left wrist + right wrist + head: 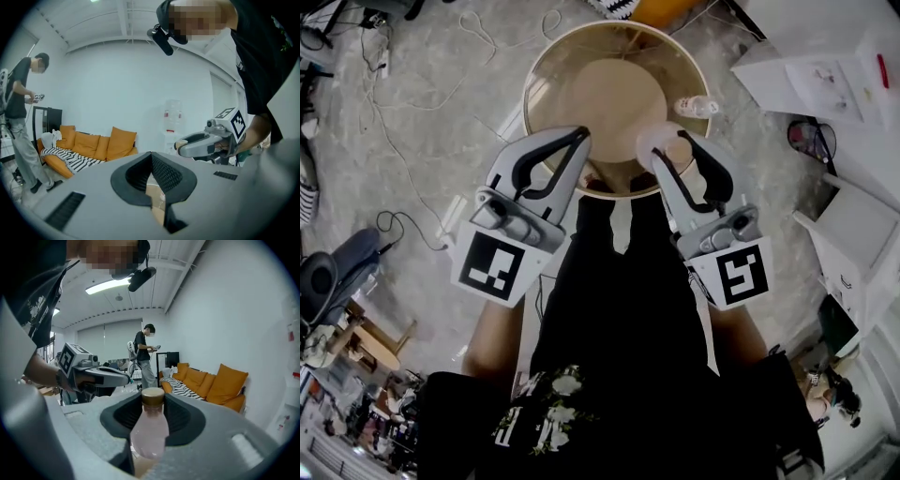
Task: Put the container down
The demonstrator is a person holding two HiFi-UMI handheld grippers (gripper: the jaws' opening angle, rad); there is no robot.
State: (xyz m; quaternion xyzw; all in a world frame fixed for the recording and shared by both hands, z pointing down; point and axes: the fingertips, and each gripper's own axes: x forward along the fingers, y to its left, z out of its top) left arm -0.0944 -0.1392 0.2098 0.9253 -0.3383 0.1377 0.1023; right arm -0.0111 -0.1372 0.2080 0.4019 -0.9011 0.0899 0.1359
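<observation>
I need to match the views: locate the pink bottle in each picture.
Head view: pink bottle, upper centre, in the right gripper.
Left gripper view: tiny, right of centre.
Right gripper view: bottom centre.
Shared landmark: orange sofa, both gripper views.

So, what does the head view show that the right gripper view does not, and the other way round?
Only the head view: the whole round wooden table, a small bottle lying on it, and cables on the floor.
Only the right gripper view: an orange sofa, a standing person, and a ceiling light.
Both: the pink bottle clamped in the right hand-held gripper, and the left hand-held gripper beside it.
</observation>
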